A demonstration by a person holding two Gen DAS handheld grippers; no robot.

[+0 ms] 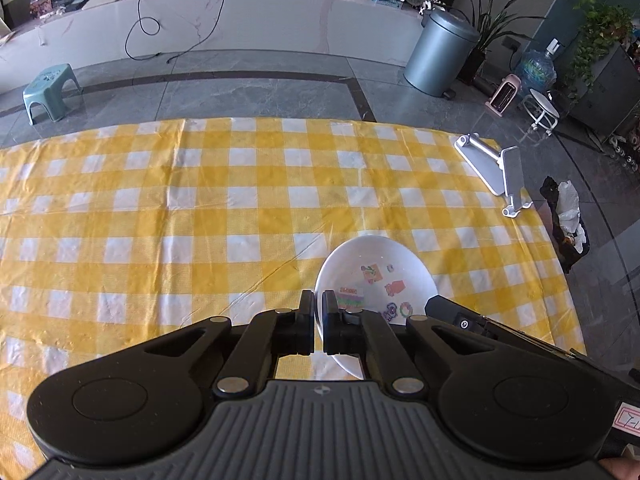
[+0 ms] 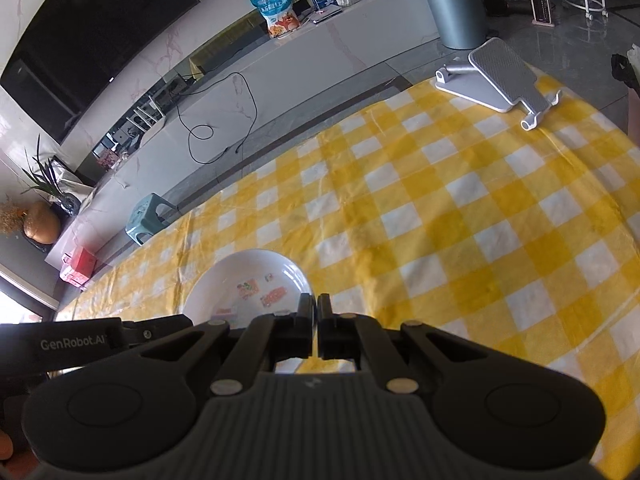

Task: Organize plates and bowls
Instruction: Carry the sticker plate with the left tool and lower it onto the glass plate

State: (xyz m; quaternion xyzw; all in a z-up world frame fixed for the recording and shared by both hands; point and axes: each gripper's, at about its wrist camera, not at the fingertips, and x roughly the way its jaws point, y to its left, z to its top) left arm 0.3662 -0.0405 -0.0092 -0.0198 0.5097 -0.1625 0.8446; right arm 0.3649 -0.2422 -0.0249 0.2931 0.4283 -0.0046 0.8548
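Note:
A white bowl with coloured cartoon stickers inside is over the yellow checked tablecloth. My left gripper is shut on the bowl's left rim, one finger outside and one inside. The same bowl shows in the right wrist view, where my right gripper is shut on its right rim. Each gripper's black body shows at the edge of the other's view. I cannot tell whether the bowl is lifted or resting on the cloth.
A white folding phone stand lies at the far right of the table. Beyond the table are a grey bin, a teal stool, a black bag and a long white counter.

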